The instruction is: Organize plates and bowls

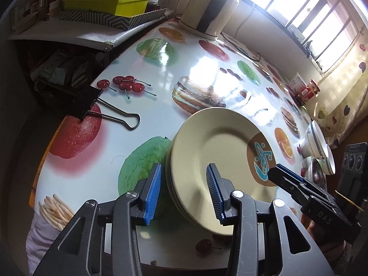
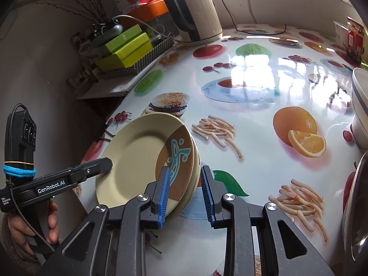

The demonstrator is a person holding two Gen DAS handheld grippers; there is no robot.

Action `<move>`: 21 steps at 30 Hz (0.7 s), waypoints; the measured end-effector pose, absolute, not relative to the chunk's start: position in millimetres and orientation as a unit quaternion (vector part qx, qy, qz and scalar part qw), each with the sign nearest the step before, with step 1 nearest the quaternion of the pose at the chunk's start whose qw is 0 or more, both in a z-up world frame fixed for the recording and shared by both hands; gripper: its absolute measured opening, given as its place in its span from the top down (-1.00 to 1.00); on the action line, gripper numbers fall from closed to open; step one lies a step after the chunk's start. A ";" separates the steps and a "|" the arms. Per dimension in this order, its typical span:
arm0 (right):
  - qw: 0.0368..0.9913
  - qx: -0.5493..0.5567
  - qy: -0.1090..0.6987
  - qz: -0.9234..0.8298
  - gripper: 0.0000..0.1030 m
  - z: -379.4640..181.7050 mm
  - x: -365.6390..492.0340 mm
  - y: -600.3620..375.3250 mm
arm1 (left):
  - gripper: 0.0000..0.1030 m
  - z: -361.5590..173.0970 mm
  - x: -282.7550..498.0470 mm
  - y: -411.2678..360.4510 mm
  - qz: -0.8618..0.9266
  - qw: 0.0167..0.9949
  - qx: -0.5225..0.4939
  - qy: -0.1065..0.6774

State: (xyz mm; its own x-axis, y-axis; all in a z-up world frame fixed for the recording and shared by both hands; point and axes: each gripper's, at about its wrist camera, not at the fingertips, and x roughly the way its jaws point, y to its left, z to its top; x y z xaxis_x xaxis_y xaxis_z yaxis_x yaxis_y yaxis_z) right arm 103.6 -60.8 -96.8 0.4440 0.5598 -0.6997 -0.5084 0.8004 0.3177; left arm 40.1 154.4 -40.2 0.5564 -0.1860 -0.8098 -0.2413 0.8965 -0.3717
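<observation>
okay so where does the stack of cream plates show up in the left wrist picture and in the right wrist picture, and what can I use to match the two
Left wrist view: the plate stack sits right of centre, low, its near edge between the left claw pads.
Right wrist view: the plate stack sits left of centre, low, its right edge between the right claw pads.
Shared landmark: the kettle at the table's far edge.

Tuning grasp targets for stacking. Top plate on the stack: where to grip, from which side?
Grip the top plate by its thin raised rim, one pad above and one under the lip. Come from the near right edge, where the right gripper already straddles it; the rim there seems to overhang the plates below. The flat centre offers nothing to pinch.
</observation>
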 end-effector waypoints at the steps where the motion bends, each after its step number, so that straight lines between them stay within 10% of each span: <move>1: 0.847 0.034 0.425 0.318 0.33 -97.6 103.5 -61.0 | 0.16 -41.3 39.7 154.9 0.013 0.852 -0.230 0.471; 21: 0.844 0.027 0.435 0.311 0.23 -103.7 113.0 -47.8 | 0.11 -53.4 68.9 152.1 0.010 0.833 -0.260 0.489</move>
